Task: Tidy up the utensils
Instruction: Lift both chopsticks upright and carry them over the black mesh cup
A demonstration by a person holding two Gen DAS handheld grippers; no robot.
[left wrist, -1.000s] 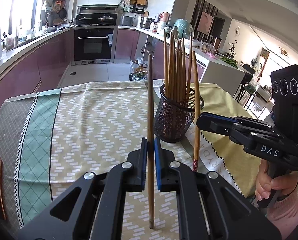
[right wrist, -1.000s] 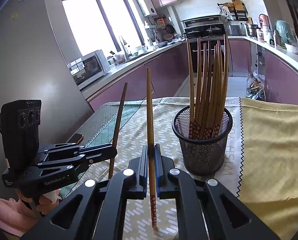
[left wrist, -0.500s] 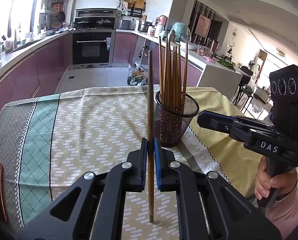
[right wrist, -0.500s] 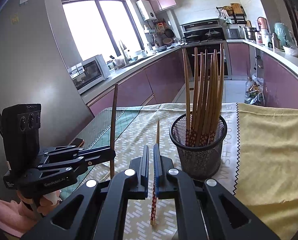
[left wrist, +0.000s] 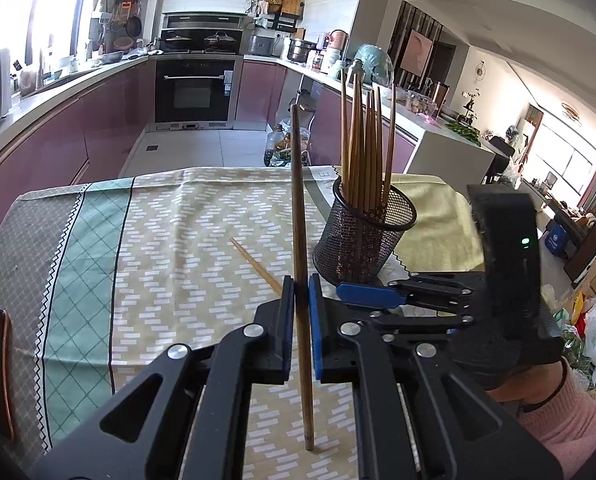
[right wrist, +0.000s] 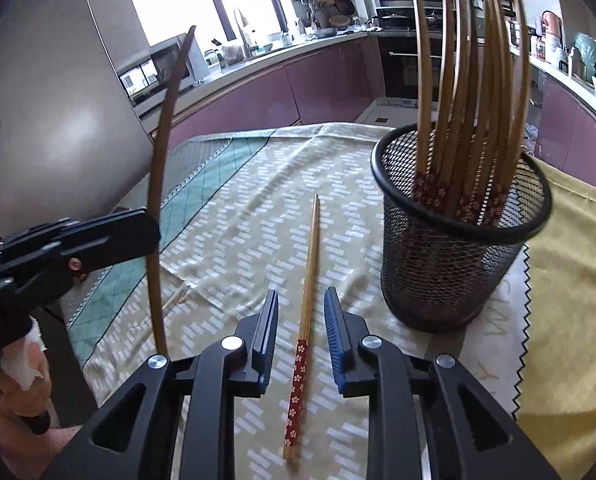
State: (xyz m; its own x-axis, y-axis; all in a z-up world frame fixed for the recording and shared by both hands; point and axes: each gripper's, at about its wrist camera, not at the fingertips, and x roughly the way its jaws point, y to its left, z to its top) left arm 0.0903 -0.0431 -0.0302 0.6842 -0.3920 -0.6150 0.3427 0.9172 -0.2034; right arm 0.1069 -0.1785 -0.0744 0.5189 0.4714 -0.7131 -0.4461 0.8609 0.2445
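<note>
The pale wooden chopstick with a red flowered handle (right wrist: 304,308) lies flat on the tabletop; in the left wrist view only its bare tip half (left wrist: 255,266) shows, the rest hidden behind the left tongs (left wrist: 302,328). The lower end of the dark brown wooden chopstick (left wrist: 300,248) shows in the left view, but in the right wrist view its foot (right wrist: 157,200) is cut off behind the right tongs (right wrist: 301,340). The hands on the grips are mostly out of frame; a pink sleeve (left wrist: 570,432) shows at 4 o'clock in the left view.

The black wire-mesh cylindrical holder (right wrist: 458,248) stands at 2 o'clock from the right tongs, on the seam between the patterned beige-and-green tablecloth (right wrist: 257,208) and a yellow cloth (right wrist: 570,280). Inside stands a bundle of pale chopsticks (right wrist: 474,92), red flowered ends down, tips fanning upward; their number is hard to count.

The left tongs are pressed together, pinching the dark chopstick nearly upright. The right tongs are spreading, pads apart on either side of the lying chopstick, not touching it.
</note>
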